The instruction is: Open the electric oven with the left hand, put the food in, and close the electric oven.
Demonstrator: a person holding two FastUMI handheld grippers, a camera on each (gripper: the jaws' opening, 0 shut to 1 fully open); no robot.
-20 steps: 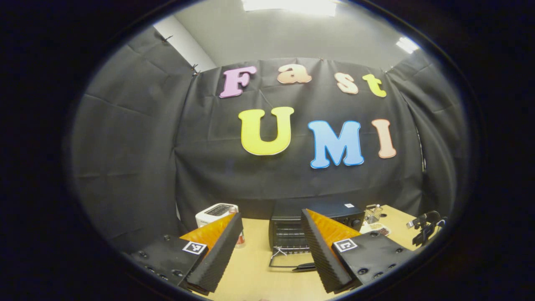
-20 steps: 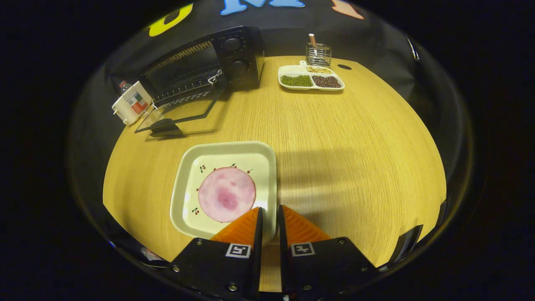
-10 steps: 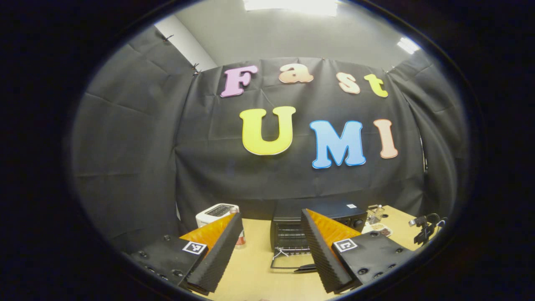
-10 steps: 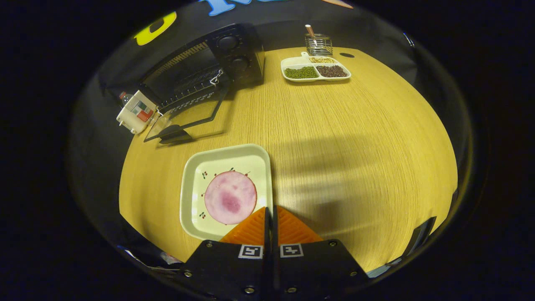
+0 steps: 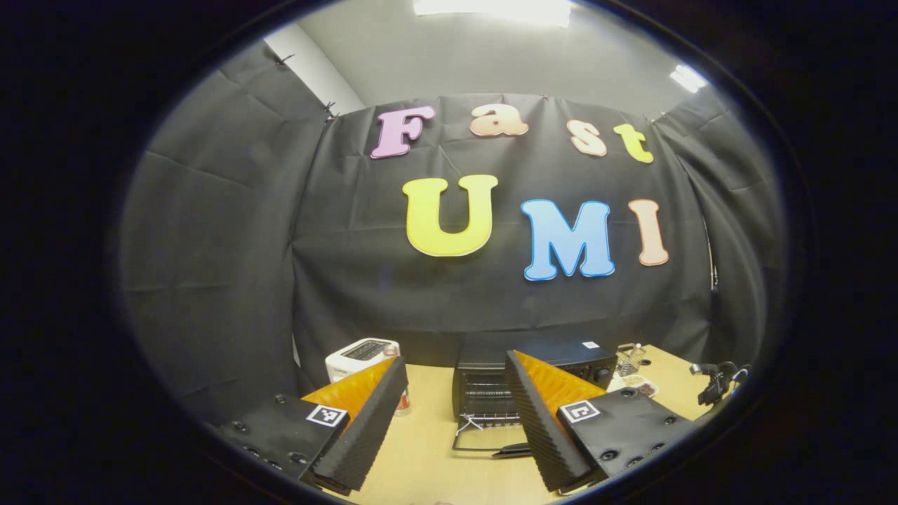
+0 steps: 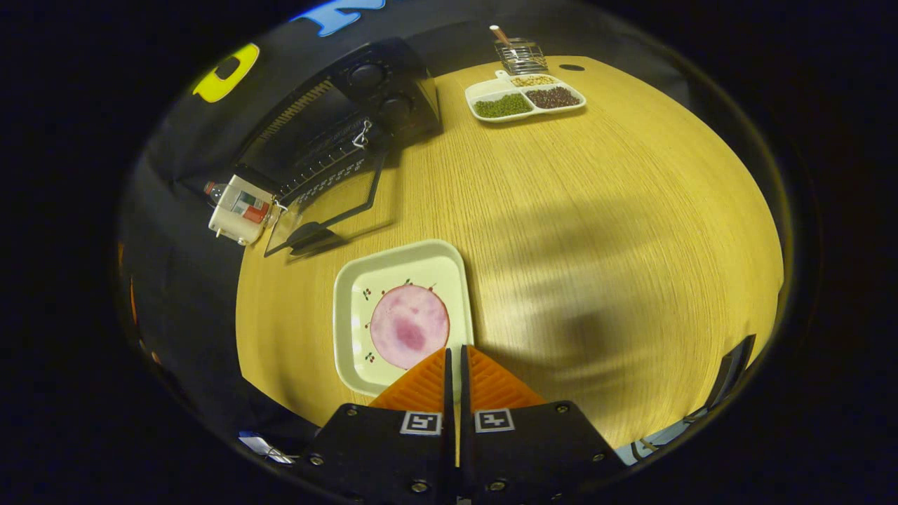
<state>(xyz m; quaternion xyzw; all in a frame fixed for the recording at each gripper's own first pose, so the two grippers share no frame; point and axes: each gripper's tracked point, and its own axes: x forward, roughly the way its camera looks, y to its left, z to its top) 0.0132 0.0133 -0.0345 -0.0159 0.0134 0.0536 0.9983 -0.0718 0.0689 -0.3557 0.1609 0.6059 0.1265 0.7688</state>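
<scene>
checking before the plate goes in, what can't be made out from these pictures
- Right gripper view: the plate's near rim, where the right gripper has closed, is covered by its own fingers; contact cannot be confirmed.
- Right gripper view: the oven interior is dark behind its lowered door.
- Left gripper view: one finger covers part of the oven front.
- Both views: dial settings too small.

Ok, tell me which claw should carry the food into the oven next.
The right claw: it is closed on the rim of the plate holding the ham slice, and the oven door is already down. The left claw is open, holding nothing, raised above the table.
</scene>
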